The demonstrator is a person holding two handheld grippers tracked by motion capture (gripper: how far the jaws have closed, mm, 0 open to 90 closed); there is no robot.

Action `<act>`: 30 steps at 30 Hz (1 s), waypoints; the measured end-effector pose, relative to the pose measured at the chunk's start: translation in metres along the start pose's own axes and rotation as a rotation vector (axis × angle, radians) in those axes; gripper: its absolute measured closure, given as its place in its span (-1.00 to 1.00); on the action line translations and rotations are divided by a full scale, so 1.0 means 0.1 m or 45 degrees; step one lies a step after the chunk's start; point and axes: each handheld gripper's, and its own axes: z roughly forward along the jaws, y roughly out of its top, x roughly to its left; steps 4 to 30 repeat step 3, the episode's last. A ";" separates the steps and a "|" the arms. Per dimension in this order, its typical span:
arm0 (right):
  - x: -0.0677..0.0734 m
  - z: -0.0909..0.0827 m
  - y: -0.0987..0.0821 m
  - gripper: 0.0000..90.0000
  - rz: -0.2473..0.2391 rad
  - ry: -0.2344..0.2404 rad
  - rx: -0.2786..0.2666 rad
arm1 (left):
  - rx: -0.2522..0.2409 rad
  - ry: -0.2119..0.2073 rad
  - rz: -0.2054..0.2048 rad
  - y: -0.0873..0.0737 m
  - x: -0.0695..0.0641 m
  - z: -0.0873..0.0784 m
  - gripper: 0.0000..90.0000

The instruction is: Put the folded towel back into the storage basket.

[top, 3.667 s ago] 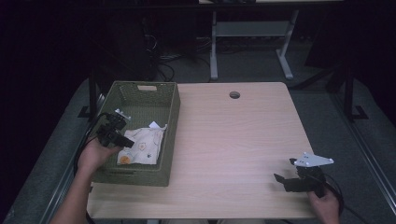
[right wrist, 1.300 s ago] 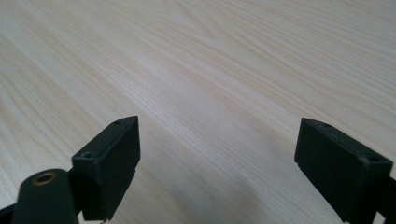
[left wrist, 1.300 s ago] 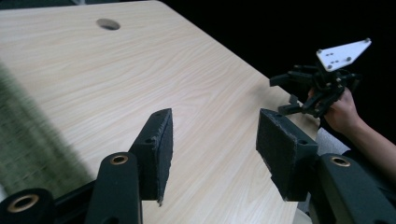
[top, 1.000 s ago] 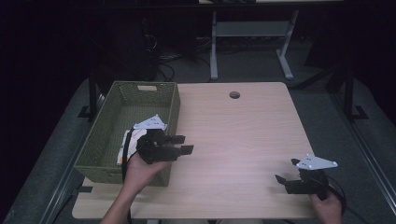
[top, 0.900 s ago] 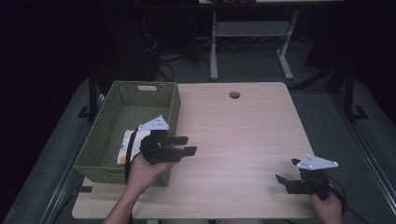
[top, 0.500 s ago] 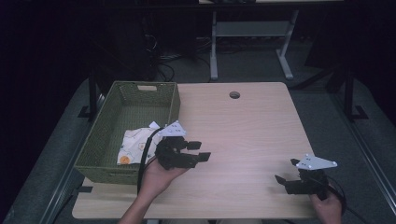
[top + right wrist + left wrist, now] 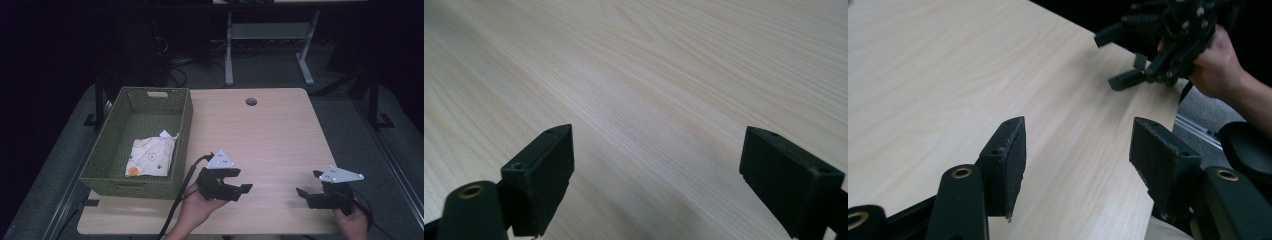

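The white patterned cloth (image 7: 150, 157), with small flowers and an orange spot, lies crumpled inside the green woven basket (image 7: 187, 117), against its near right wall; the basket stands on the left part of the light wooden desk (image 7: 270, 135). The work in hand seems to be the placing of this cloth into the basket, and that part is judged to be done, because nothing is held now. The left gripper (image 7: 242, 192) is seen over the bare desk, just right of the basket's near corner; its jaws have just been opening and stand apart, with only wood grain between them. The right gripper (image 7: 304, 196) rests low near the front right edge of the desk, its jaws also wide apart and empty. The step now is judged to be the retreat of the left hand (image 7: 197, 210). To do it well, the trailing black cable (image 7: 176, 205) should be kept away from the basket rim, so that the basket is not dragged. The jaws should be left open, and the gripper should be brought to rest well apart from the right one, so that the two are not knocked together.
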 end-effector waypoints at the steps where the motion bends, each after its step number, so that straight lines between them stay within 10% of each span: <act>1: 0.00 0.00 0.00 -0.70 0.000 0.000 0.000 | 0.000 0.000 0.000 0.00 0.00 0.00 -0.11; 30: 0.00 0.00 0.00 -0.70 -0.007 -0.003 0.000 | 0.012 0.013 0.018 -0.05 -0.04 0.06 -0.14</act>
